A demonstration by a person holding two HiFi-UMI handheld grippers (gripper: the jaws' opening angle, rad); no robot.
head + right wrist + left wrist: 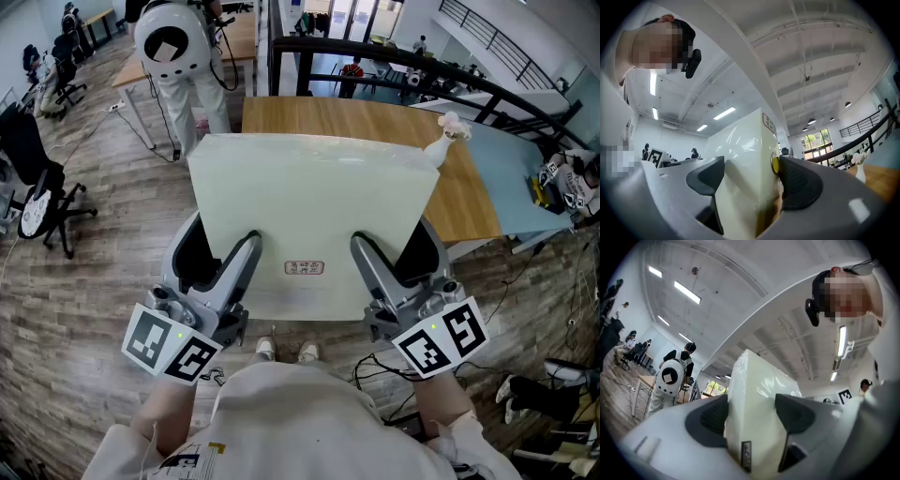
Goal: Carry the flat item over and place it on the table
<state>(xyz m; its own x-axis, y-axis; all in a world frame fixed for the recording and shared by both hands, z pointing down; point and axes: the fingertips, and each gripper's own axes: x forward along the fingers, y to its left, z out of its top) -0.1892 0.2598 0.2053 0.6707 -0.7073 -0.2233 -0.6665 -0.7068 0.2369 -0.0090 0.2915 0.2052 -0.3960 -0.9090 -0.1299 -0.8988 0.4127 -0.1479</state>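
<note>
1. Cream-white and glossy, the flat box (314, 202) is held up in the air in front of the person, its broad face turned up towards the head camera and its near edge towards the body.
2. A small red-and-white label (304, 269) sits near the middle of that near edge, between the two grippers.
3. The left gripper (246, 251) is clamped on the near edge at its left part. In the left gripper view, both dark pads (712, 420) press against opposite faces of the box (754, 399), which fills the gap.
4. The right gripper (367, 251) is clamped on the same edge at its right part. In the right gripper view its pads (799, 183) squeeze the box (740, 154) from both sides, with one pad right beside a round yellow sticker (775, 165).
5. Each gripper's marker cube (173, 345) lies nearest the body, below the box in the head view.
6. Beyond the box's far edge stands the wooden table (375, 122); the box covers its near part in the head view.
7. A small vase with flowers (448, 131) stands at the table's right side, just past the box's far right corner.
8. Plank floor (94, 281) shows below, and a person with a white backpack (173, 42) stands at the table's left end.
</note>
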